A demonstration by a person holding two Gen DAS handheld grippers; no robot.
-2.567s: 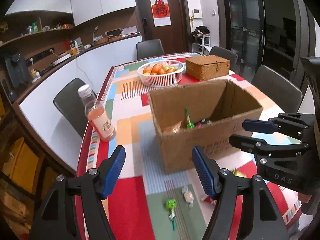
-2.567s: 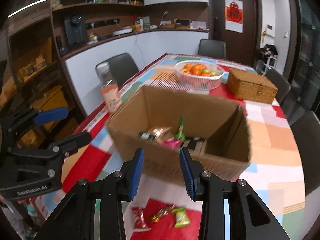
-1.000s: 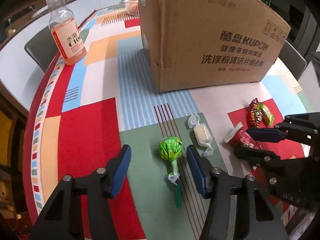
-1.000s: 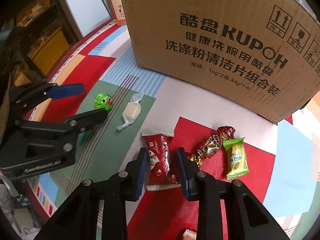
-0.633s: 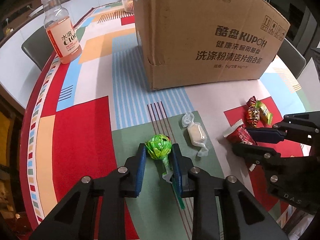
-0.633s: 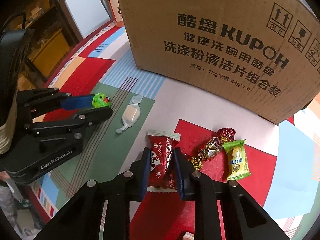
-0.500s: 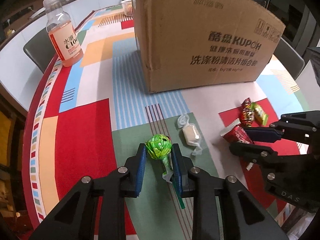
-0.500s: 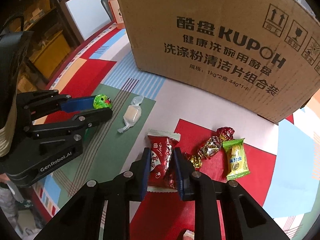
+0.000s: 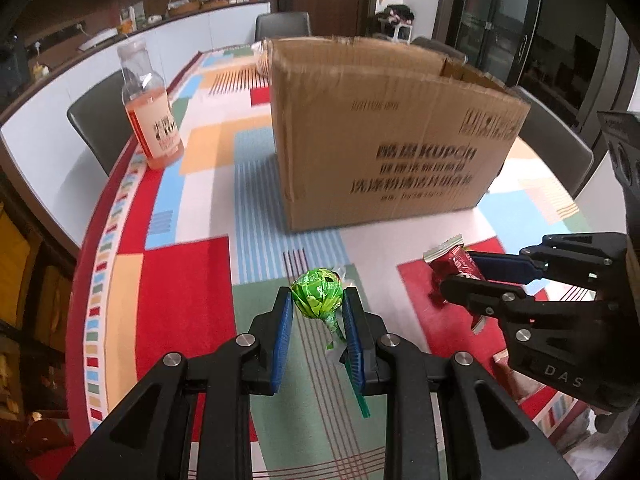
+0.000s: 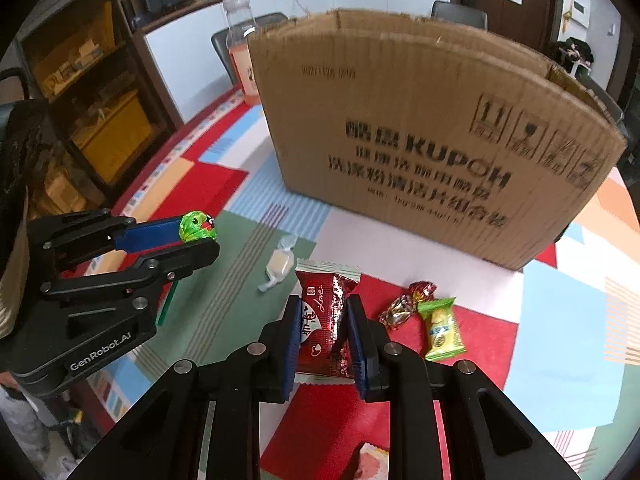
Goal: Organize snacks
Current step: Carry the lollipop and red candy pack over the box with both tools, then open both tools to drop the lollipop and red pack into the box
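My left gripper (image 9: 317,304) is shut on a green lollipop (image 9: 317,296) and holds it above the tablecloth, its green stick hanging down. It also shows in the right wrist view (image 10: 196,226). My right gripper (image 10: 323,320) is shut on a red snack packet (image 10: 324,316), lifted off the table; the packet also shows in the left wrist view (image 9: 452,260). The open cardboard box (image 9: 392,136) stands just beyond both grippers. A white wrapped candy (image 10: 280,264), a red-gold candy (image 10: 404,304) and a green-yellow candy (image 10: 440,328) lie on the table.
A bottle of pink drink (image 9: 150,112) stands left of the box near the table edge. Dark chairs (image 9: 100,128) ring the table. Another wrapped snack (image 10: 372,460) lies at the near edge. A counter and shelves run along the left wall.
Both grippers closed on their snacks, the left on the lollipop and the right on the red packet, and have lifted them off the table towards the box.
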